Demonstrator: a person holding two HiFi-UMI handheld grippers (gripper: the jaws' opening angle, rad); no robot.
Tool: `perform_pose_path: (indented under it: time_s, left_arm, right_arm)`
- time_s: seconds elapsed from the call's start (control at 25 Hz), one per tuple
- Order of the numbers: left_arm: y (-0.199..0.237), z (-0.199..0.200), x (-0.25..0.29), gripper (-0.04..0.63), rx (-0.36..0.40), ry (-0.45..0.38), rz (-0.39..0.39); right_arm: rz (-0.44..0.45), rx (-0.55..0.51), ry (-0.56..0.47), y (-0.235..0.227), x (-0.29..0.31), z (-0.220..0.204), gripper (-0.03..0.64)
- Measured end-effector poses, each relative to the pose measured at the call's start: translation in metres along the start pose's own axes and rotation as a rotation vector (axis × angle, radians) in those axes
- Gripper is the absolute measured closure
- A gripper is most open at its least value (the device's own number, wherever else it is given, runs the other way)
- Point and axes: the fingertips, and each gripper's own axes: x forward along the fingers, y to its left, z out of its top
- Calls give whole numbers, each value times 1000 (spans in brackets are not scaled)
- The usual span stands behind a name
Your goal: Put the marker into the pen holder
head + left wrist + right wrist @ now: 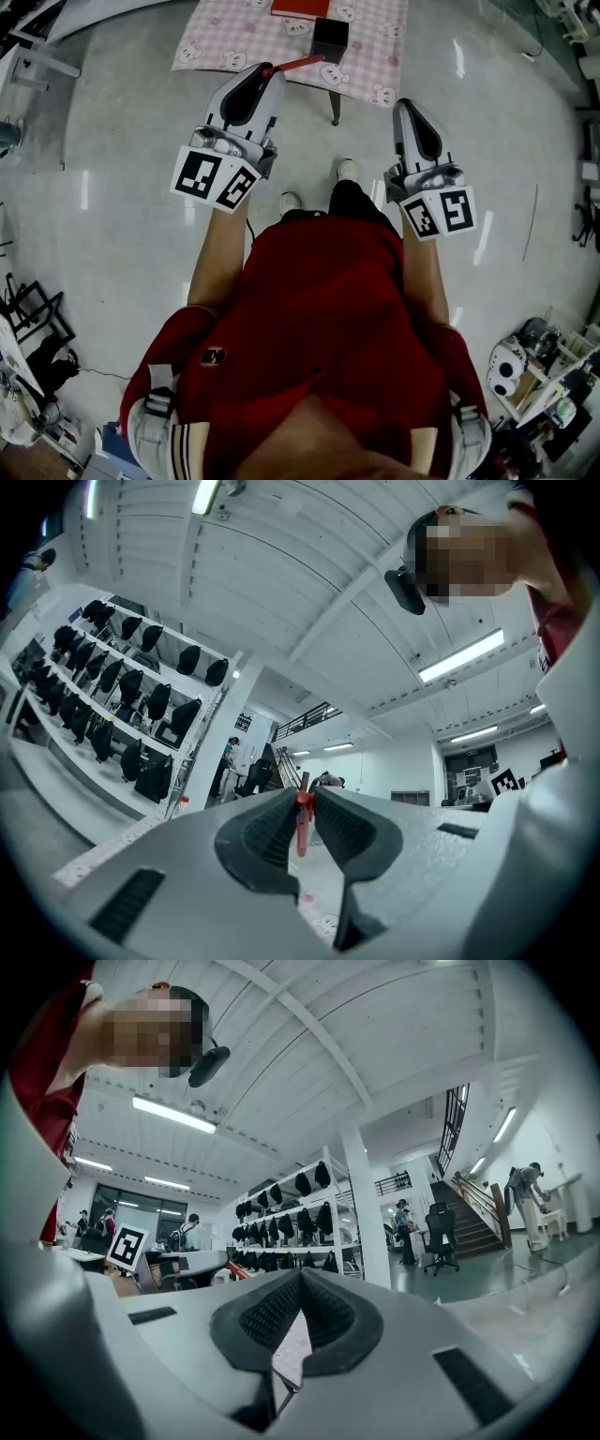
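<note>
The left gripper has its dark ribbed fingers clenched on a slim red marker, which stands upright between the pads. In the head view the marker pokes out to the right of the jaw tips, over the near edge of the pink checked tablecloth. It is just near and left of the square black pen holder. The right gripper hangs over the grey floor to the right, its jaw tips pressed together on nothing.
</note>
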Motion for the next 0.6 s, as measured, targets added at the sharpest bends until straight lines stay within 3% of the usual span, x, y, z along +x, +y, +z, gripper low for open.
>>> perform_pose_path:
  time_s: [0.24, 0.6]
  left_arm:
    - [7, -9, 17, 529, 25, 21, 34]
    - [17, -36, 77, 529, 77, 88, 98]
  right_arm:
    - [19, 18, -7, -23, 13, -9, 618]
    - [74, 25, -20, -92, 47, -15, 618]
